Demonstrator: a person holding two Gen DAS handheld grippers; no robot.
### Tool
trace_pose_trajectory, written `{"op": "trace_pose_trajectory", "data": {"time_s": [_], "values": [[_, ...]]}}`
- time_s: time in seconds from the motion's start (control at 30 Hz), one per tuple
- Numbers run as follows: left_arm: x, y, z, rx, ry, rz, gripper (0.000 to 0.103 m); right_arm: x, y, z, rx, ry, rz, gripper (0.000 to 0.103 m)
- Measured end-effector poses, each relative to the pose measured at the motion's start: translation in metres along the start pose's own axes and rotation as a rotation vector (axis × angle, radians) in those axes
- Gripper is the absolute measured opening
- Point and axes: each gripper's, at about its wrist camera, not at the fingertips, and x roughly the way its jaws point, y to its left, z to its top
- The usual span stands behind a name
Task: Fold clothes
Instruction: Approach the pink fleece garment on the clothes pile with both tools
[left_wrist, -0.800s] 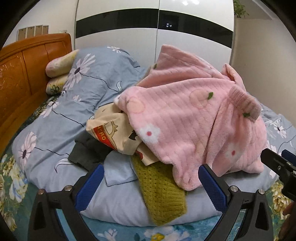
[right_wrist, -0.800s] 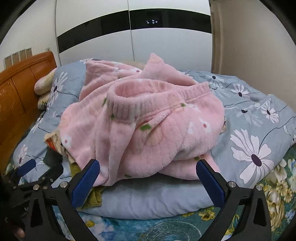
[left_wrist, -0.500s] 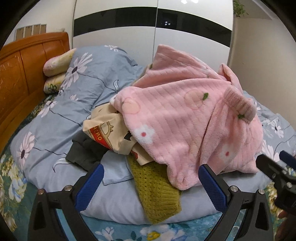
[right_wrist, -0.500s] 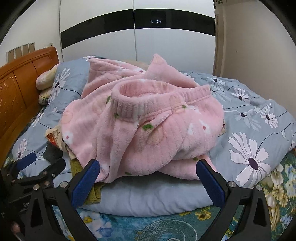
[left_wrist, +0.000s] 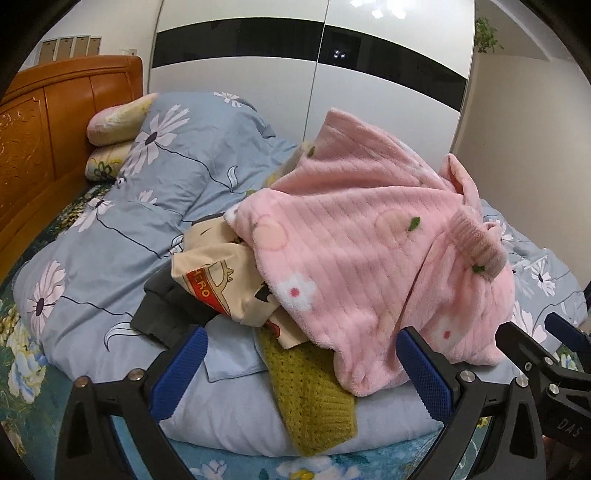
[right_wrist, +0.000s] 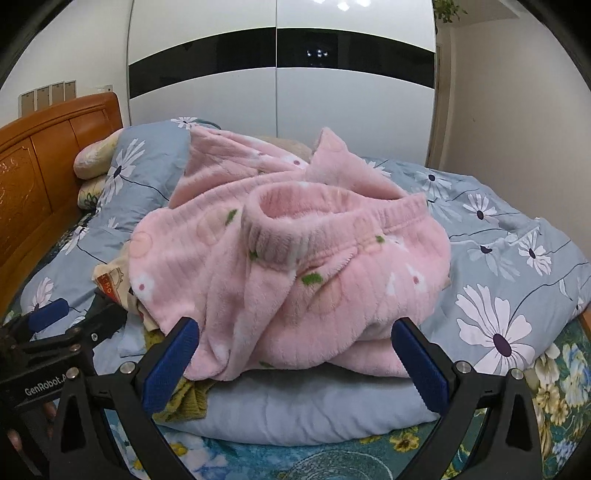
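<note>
On the bed with blue flowered quilt (left_wrist: 110, 236), a crumpled pink fleece garment (left_wrist: 369, 258) is lying on top of a loose clothes heap. Left tongs (left_wrist: 299, 373) and right tongs (right_wrist: 295, 362) are hanging wide open before it, holding nothing; I judge a hem grip is needed next

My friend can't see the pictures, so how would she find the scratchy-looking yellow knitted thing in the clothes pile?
Start at the bed with the blue daisy quilt, where a heap of clothes sits near the front edge. On top is the big fluffy pink garment. Poking out from under its lower left edge is the knitted piece, the only mustard-yellow, bumpy-stitched thing there.
</note>
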Motion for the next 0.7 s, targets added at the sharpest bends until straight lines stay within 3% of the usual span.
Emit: {"op": "trace_pose_trajectory", "data": {"time_s": [0.7], "values": [[0.017, 0.006, 0.003, 0.006, 0.089, 0.028, 0.103, 0.009, 0.004, 0.006, 0.028, 0.029, -0.001, 0.103]]}}
